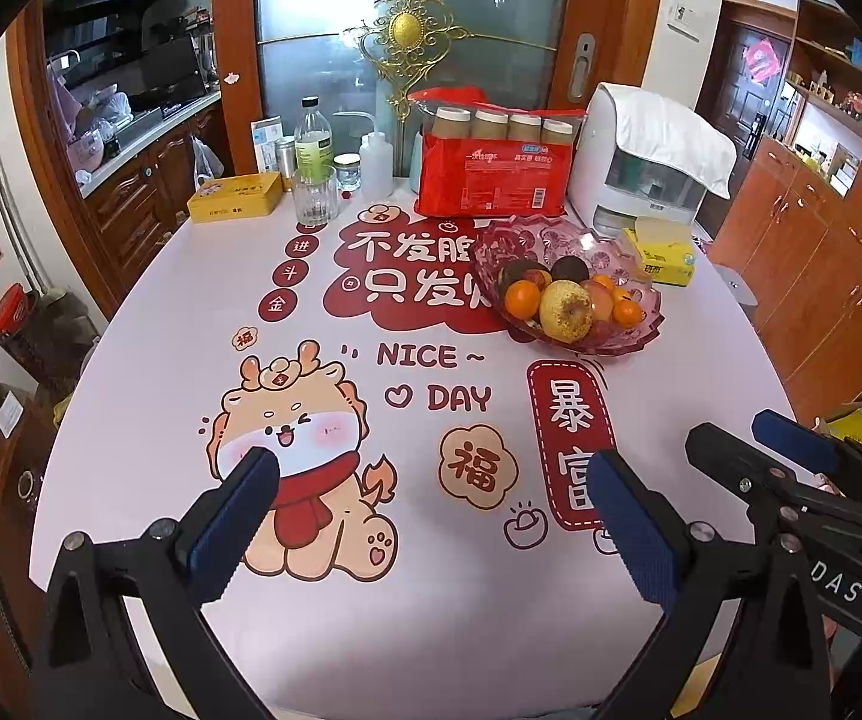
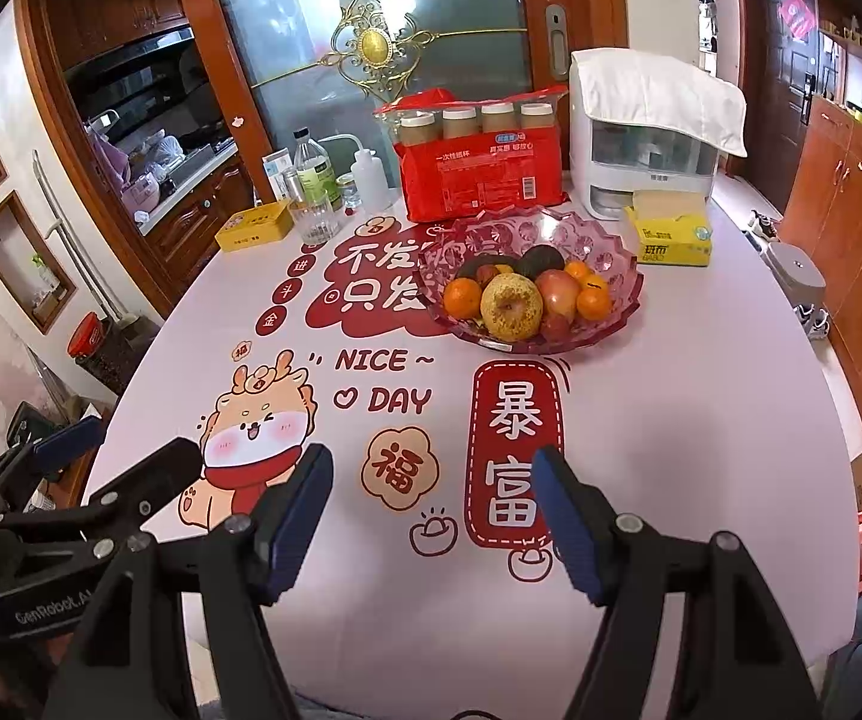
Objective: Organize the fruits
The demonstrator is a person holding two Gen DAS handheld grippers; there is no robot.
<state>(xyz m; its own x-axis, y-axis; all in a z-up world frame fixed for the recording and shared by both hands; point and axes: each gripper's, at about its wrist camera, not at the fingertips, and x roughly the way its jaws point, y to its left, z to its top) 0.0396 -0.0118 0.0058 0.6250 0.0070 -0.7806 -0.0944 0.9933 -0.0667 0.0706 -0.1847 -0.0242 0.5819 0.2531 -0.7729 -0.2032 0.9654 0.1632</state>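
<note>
both grippers, left gripper (image 1: 431,516) and right gripper (image 2: 433,516), hang open, empty, well short of fruit bowl (image 2: 610,252).

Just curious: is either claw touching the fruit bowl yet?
Apart. Both views show bare tablecloth between the fruit bowl and the open left claw and right claw.

My left wrist camera looks forward and steeply down along my left jaws, over the near edge of the bench (image 1: 131,420). My right wrist camera does the same beside it. Both face the glass door (image 1: 323,72) at the top of the frame. Both show the printed bench top and the fruit bowl (image 1: 640,306), at upper right in the left view and upper centre (image 2: 610,276) in the right. Each catches the other's jaws at a lower corner.
</note>
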